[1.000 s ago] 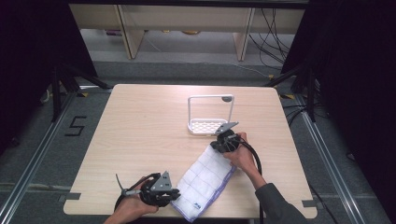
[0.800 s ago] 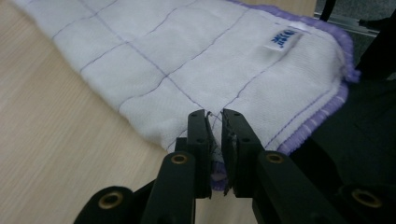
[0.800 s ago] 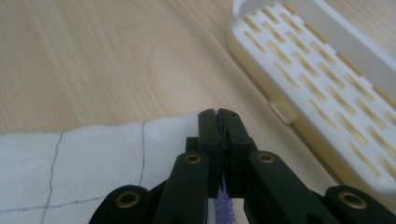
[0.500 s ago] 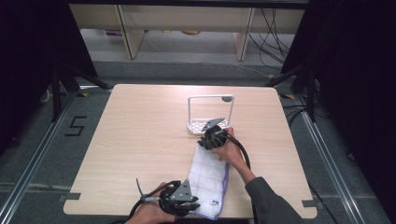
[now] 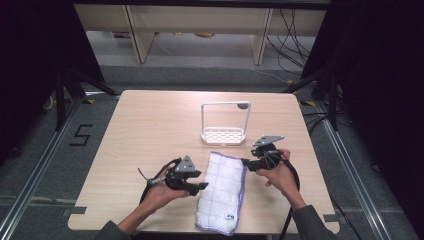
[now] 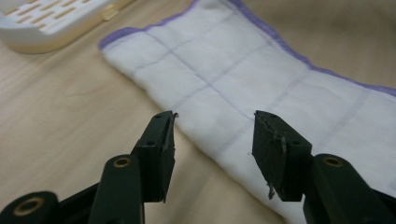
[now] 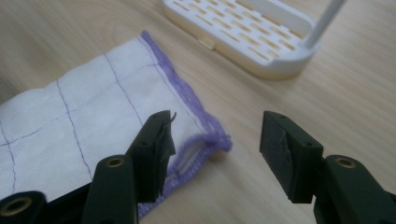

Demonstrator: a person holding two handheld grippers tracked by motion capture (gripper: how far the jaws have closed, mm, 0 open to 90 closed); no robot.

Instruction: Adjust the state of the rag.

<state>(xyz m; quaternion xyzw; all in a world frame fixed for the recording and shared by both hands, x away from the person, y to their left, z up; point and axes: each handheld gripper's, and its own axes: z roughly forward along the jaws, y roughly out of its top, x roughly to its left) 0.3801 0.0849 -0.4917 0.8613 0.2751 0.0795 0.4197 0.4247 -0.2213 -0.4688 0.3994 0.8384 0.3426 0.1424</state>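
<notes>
Lying: cloth (image 5: 222,192) flat on desk (image 5: 150,130), long axis near-to-far, between both tools
Left tool (image 5: 192,182): beside cloth's left edge, jaws just opened, empty
Right tool (image 5: 252,164): at far right corner, nearer, likewise

Your cloth (image 5: 221,190) is white, crossed by a thin grid of faint purple lines, with a purple stitched border all around and a small blue mark near its closest end. The rack (image 5: 224,124) behind it is white, its slotted base looking cream up close. Your table (image 5: 145,125) is pale wood with a light grain. Both your left hand-held gripper (image 5: 200,186) and your right hand-held gripper (image 5: 247,165) are black, each topped by a grey plate.
</notes>
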